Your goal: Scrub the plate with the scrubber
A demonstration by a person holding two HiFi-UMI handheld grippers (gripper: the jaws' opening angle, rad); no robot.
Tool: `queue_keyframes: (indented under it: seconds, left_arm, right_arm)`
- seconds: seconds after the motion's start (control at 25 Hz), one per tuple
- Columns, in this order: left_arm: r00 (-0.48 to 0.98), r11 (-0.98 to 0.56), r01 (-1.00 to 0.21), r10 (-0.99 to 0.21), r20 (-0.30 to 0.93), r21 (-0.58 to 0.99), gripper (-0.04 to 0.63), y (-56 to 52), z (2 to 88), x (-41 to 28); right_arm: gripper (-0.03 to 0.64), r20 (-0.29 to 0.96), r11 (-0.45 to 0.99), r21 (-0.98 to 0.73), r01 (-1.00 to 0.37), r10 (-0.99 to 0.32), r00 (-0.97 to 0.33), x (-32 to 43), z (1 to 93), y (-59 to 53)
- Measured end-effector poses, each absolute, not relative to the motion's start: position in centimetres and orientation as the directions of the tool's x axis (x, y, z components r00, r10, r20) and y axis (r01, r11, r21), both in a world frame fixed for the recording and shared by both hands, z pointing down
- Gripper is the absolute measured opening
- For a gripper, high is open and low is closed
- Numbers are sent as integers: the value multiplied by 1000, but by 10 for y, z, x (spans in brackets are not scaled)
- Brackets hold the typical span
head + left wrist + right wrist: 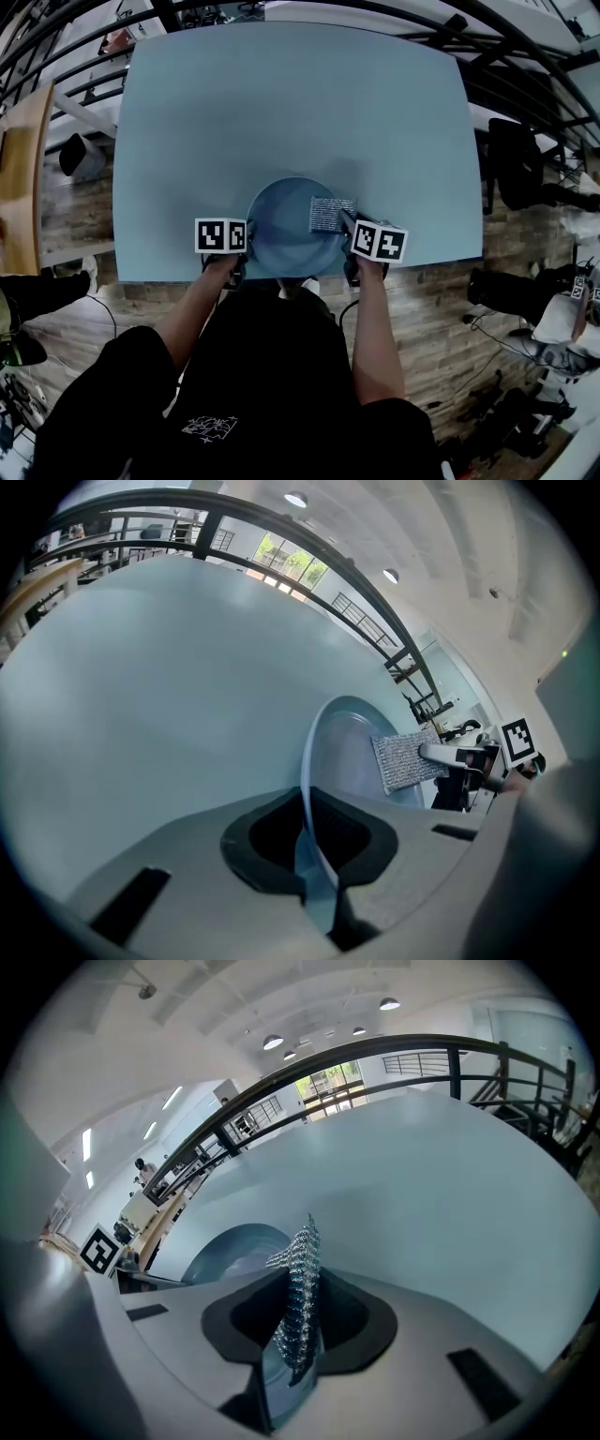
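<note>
Left tongs [314,860], nearly closed, clamped the rim of the round pale-blue plate [281,239] at the near edge of the pale-blue table [281,112]. Right tongs [295,1335] pinched the silvery mesh scrubber [331,214] over the plate's right side. Left gripper view showed the scrubber's flat face; the right gripper view saw it edge-on.

Plate [281,234]: round, pale blue, shallow, face up at the 6 o'clock edge of the table [281,112]. I've got its 9 o'clock rim pinched in my left gripper [247,244].

Scrubber [331,214]: silver mesh pad, rectangular, one end clamped in my right gripper [346,225]. It sits over the plate's 2 o'clock rim, reaching inward. Can't tell if it's pressing down.
</note>
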State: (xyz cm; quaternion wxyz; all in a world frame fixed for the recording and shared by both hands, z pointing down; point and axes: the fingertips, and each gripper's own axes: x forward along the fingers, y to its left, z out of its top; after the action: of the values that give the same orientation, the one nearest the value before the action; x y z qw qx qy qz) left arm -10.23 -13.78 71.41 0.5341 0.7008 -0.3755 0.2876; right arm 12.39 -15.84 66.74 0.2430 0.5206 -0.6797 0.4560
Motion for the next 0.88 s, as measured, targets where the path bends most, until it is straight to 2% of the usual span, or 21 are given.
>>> queue_keyframes:
  seconds: [0.52,0.88]
  left_arm:
    - [561,-134,-828,-218,799,545,23,-138,716,-102]
    - [563,-128,-826,-222,796,549,25,-139,717,-101]
  right_arm:
    - [85,774,127,-432,-893,-455,-440,72,669,-172]
    - [85,744,245,-488,-838,-385,-546,33,670,-165]
